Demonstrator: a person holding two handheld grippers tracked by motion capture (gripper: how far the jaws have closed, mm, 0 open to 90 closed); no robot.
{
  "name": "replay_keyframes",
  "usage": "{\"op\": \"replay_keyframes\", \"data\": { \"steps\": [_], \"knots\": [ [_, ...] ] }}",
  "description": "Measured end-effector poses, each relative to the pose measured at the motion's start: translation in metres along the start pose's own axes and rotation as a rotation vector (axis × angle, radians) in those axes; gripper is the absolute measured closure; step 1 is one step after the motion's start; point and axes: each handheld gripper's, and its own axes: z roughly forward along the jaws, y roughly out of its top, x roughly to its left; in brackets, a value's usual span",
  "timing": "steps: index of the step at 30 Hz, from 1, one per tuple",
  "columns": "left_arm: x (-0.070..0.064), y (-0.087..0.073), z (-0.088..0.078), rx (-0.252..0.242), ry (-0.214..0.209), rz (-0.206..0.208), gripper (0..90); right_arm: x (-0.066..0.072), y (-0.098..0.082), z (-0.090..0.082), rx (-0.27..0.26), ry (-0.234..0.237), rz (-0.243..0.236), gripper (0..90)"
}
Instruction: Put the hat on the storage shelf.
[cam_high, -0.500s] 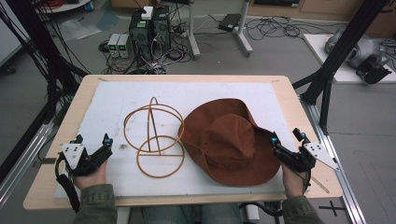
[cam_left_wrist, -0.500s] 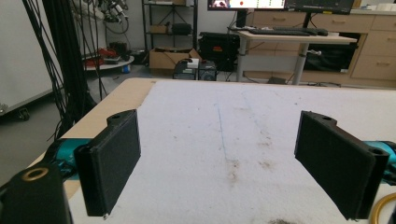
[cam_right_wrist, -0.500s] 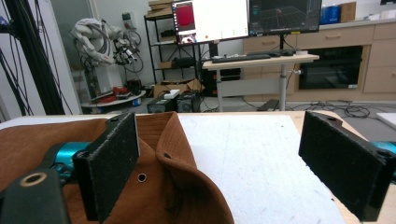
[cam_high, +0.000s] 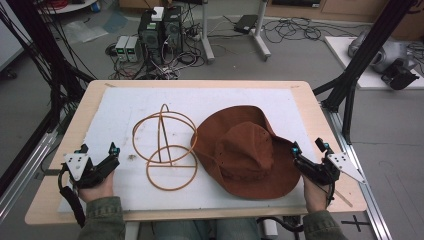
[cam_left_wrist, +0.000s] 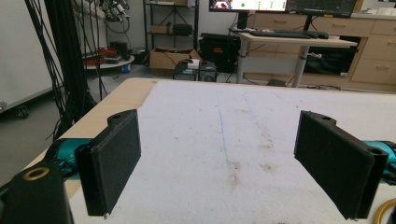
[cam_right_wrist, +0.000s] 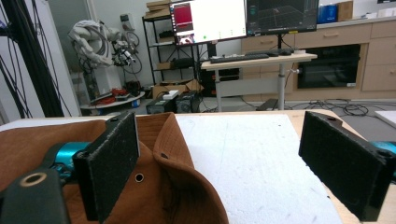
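Workshop counter (cam_high: 320, 125), white foam sheet on top. Brown brimmed hat (cam_high: 245, 152) lay right of centre; wire hat stand (cam_high: 165, 145), toppled, touched it at 9 o'clock. Right gripper (cam_high: 309, 150), jaws spread, sat at the brim's 4 o'clock edge. Left gripper (cam_high: 98, 150), jaws spread and empty, rested well apart at 8 o'clock. Judged best: slip one jaw beneath the brim, pinch fabric only.

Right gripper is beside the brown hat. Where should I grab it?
Take the hat by its upturned brim edge on the person's right. The right gripper is open beside it; slide one finger under the raised brim, which is thin and lifted off the white mat.
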Motion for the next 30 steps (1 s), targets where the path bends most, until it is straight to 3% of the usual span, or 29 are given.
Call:
{"op": "replay_keyframes", "data": {
  "steps": [7, 11, 16, 20, 25, 30],
  "knots": [
    [0.003, 0.000, 0.001, 0.008, 0.001, -0.011, 15.2, 0.004, 0.003, 0.000, 0.005, 0.030, -0.009, 12.1],
    [0.003, -0.001, 0.001, 0.009, 0.001, -0.010, 15.2, 0.013, 0.010, 0.001, 0.001, 0.069, 0.006, 12.1],
    [0.007, -0.001, -0.002, 0.009, 0.009, -0.008, 15.2, 0.028, 0.022, 0.005, 0.006, 0.143, -0.033, 12.0],
    [0.011, -0.002, -0.005, 0.006, 0.019, -0.015, 15.2, 0.047, 0.025, 0.016, 0.101, 0.240, -0.136, 12.1],
    [0.019, -0.001, -0.010, -0.005, 0.039, -0.026, 15.4, 0.074, 0.024, 0.030, 0.304, 0.342, -0.225, 12.1],
    [0.025, -0.002, -0.015, -0.001, 0.047, -0.032, 15.4, 0.098, 0.016, 0.040, 0.449, 0.370, -0.370, 12.2]
  ]
}}
